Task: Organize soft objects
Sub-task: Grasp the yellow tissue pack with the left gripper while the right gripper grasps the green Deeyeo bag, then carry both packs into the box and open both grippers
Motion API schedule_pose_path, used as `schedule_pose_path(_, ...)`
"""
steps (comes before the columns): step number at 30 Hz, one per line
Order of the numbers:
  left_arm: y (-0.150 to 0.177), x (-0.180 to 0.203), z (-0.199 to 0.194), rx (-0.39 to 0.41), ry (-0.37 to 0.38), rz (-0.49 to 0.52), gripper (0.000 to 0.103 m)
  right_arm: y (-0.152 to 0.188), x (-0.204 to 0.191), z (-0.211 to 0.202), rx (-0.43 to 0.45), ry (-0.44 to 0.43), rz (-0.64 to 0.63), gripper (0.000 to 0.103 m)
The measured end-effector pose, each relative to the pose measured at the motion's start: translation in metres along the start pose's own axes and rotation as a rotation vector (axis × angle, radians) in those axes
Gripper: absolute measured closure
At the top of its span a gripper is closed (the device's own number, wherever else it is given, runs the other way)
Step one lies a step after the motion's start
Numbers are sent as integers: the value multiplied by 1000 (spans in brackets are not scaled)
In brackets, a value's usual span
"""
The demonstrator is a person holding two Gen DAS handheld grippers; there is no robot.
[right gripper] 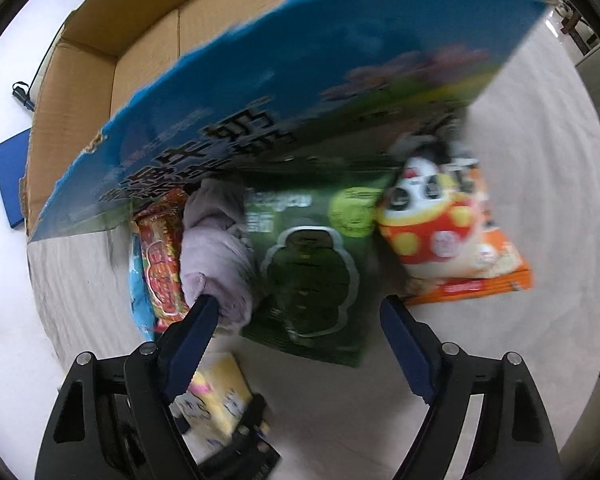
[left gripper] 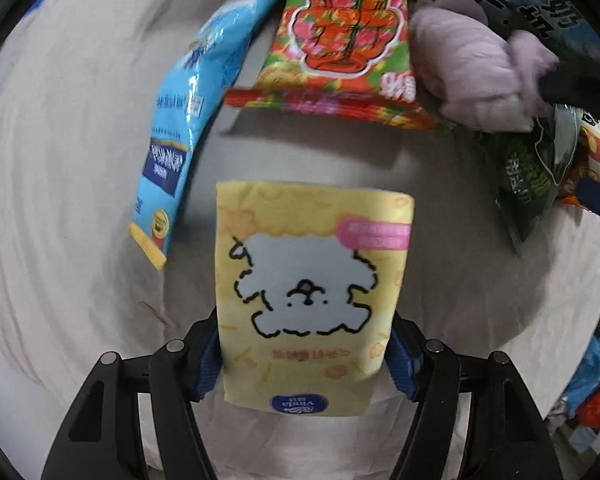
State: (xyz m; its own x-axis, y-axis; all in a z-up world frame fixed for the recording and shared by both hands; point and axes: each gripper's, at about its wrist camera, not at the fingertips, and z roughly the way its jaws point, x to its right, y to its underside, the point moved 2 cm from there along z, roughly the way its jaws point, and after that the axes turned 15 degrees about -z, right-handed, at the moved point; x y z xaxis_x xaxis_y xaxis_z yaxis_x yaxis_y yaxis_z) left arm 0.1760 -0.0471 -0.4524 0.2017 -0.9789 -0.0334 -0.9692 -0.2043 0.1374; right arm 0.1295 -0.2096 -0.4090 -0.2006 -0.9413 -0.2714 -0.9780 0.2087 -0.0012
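The left gripper (left gripper: 306, 356) has its blue pads pressed against both long sides of the yellow tissue pack (left gripper: 314, 292), which fills the lower centre of the left wrist view, above the pale cloth (left gripper: 60, 200). The pack looks light and squashy with a slick film wrapper, so a hold low across its width, as here, should dent it a little yet keep it from sliding; a harder squeeze seems needless. The right gripper (right gripper: 296, 320) has its fingers spread wide with nothing between them, its left pad just at the purple plush (right gripper: 216, 256), above the green snack bag (right gripper: 312, 268). Above these, in the upper half of the right wrist view, a blue box flap (right gripper: 300, 80) overhangs the pile with the cardboard box (right gripper: 148, 36) behind it, an edge likely to catch anything lifted. Open cloth lies at the left of the left wrist view, beyond the blue packet (left gripper: 184, 128) and below the red packet (left gripper: 340, 36).
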Motion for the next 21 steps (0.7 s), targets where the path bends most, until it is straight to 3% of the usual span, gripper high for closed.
schedule_pose_path(2,3,-6,-1,-1,4,14,37,-3,-9,7,-10,36,4,31)
schedule_pose_path(4,5,-15,4,0,7,24,39,-5,-12,9,-24,96,11,56)
schedule_pose_path(7,11,-34,-2,5,12,28,40,-2,-14,5,-49,116,7,64)
schedule_pose_path(12,19,-53,-6,2,36,32,41,31,-18,-6,-137,147,-49,69)
schedule_pose_path(17,38,-69,-4,12,29,72,41,91,-7,-16,-246,195,-83,69)
schedule_pose_path(21,55,-59,0,17,5,96,41,117,-6,-12,-273,221,-105,59)
